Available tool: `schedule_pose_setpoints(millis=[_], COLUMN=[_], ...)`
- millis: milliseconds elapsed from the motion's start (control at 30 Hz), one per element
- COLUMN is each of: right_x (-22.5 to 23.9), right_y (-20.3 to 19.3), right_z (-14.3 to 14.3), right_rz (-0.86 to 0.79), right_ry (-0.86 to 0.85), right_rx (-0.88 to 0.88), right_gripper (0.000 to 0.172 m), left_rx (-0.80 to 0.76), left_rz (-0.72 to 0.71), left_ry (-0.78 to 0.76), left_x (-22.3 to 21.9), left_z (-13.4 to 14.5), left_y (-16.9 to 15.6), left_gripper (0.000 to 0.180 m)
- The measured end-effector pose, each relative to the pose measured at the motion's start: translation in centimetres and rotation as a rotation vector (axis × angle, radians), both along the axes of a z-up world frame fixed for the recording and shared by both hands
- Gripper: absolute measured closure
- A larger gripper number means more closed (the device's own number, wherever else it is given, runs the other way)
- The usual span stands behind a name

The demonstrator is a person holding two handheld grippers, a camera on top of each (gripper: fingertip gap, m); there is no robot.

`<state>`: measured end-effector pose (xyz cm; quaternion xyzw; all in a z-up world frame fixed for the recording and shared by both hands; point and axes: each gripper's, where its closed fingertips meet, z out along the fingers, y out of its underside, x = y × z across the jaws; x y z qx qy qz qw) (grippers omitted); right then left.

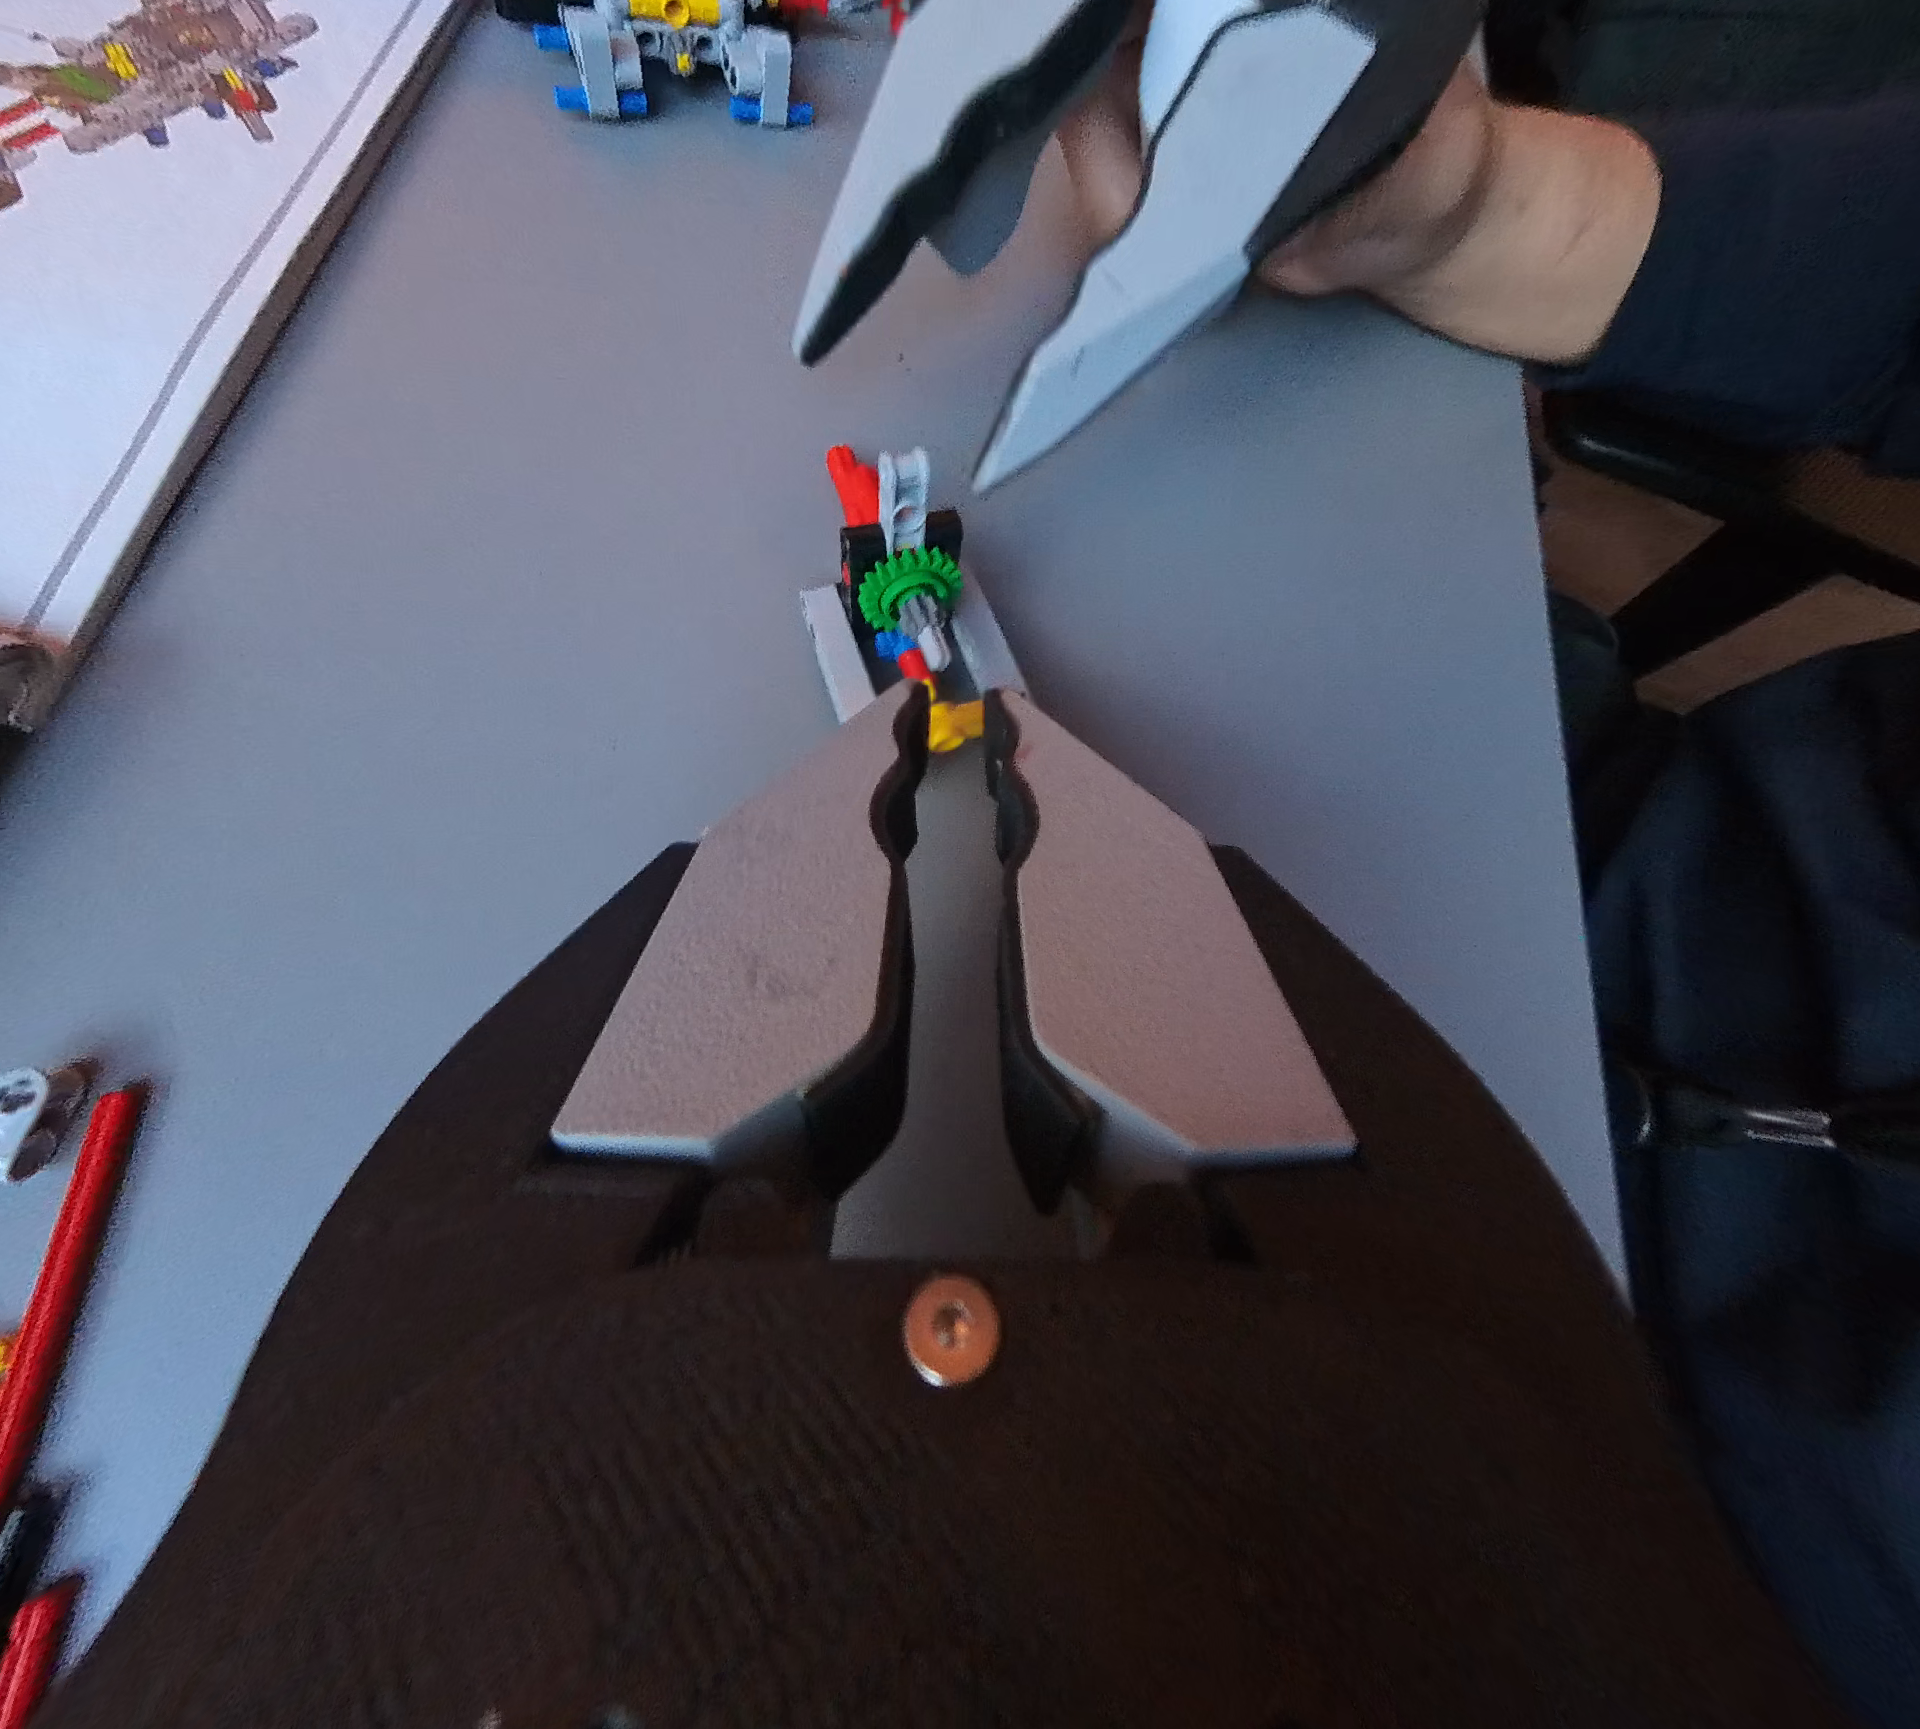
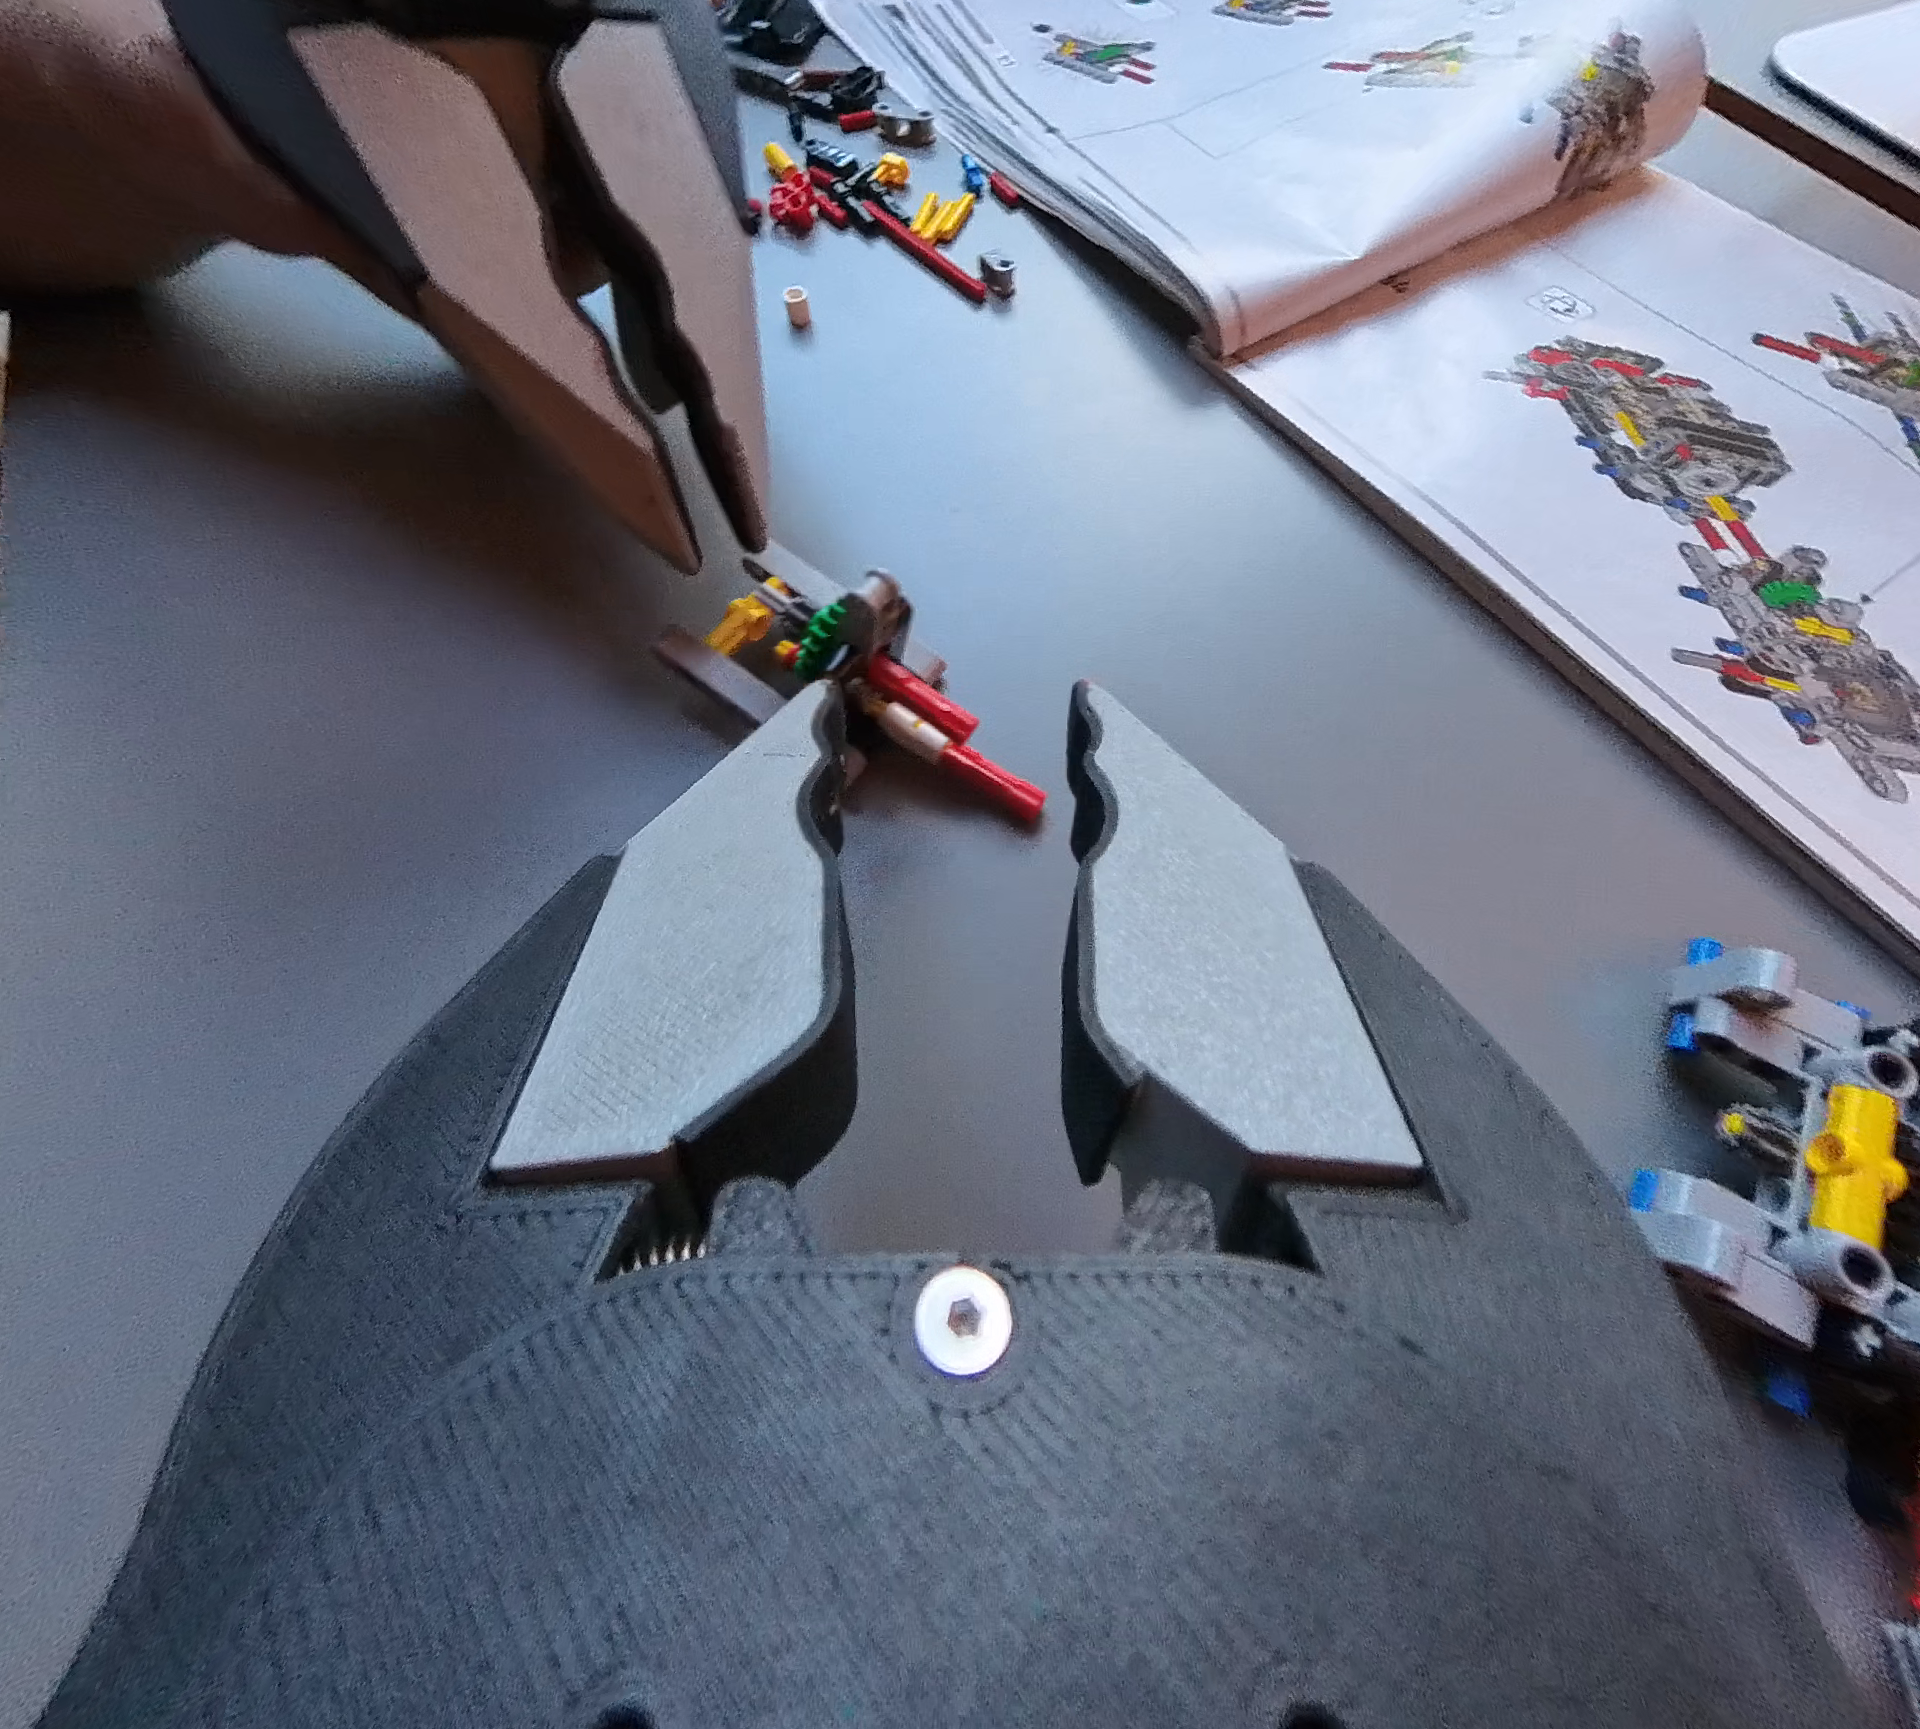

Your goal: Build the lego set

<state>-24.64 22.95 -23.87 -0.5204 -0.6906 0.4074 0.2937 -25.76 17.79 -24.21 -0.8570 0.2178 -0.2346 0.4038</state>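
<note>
On the grey table [image 1: 436, 536], two handheld tongs flank a small brick assembly [image 1: 904, 588] beside an open instruction booklet [image 2: 1558, 391].
The left tongs [image 1: 954, 711] stand narrowly parted around the assembly's yellow piece [image 1: 951, 723]; whether the pads press it, I cannot tell. The right tongs [image 2: 951, 729] gape wide and bare, red pins [image 2: 966, 760] between their tips.

Grey table [image 1: 436, 536], matte, smooth top. Wooden floor [image 1: 1704, 536] beyond its edge, with dark chair frame [image 1: 1766, 557] standing there. Soft light, low sheen on tabletop.
</note>
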Motion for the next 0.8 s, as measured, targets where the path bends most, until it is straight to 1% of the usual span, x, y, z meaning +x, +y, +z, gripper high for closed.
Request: schedule_pose_setpoints(millis=[100, 167, 267, 433, 600, 700, 733, 800], right_x=[0.1, 0.2, 0.1, 0.0, -0.3, -0.4, -0.4, -0.4], right_y=[-0.7, -1.0, -1.0, -1.6, -1.9, -1.9, -1.8, -1.7], right_z=[-0.3, -0.6, -1.0, -1.6, -1.7, -1.6, -1.6, -1.7], right_rz=[0.037, 0.055, 0.052, 0.071, 0.072, 0.068, 0.065, 0.053], right_ry=[-0.011, -0.031, -0.051, -0.068, -0.066, -0.063, -0.064, -0.07], right_rx=[0.033, 0.037, 0.059, 0.118, 0.156, 0.154, 0.15, 0.146], right_gripper=[0.134, 0.139, 0.142, 0.143, 0.145, 0.148, 0.148, 0.147], left_rx=[0.017, -0.004, -0.032, -0.004, -0.006, 0.007, 0.013, 0.027], left_rz=[-0.001, 0.001, 0.007, 0.016, 0.007, 0.009, 0.01, 0.009], left_ry=[-0.02, 0.006, 0.065, 0.059, 0.084, 0.116, 0.135, 0.153], left_x=[0.6, 0.6, 0.4, 0.4, 0.5, 0.1, -0.1, -0.3], left_z=[0.8, 0.1, -1.1, -0.6, -1.0, -1.1, -1.1, -1.1], left_y=[0.2, 0.4, 0.6, 1.0, 0.9, 0.8, 0.8, 0.7], left_gripper=[0.174, 0.174, 0.173, 0.174, 0.175, 0.177, 0.18, 0.18])
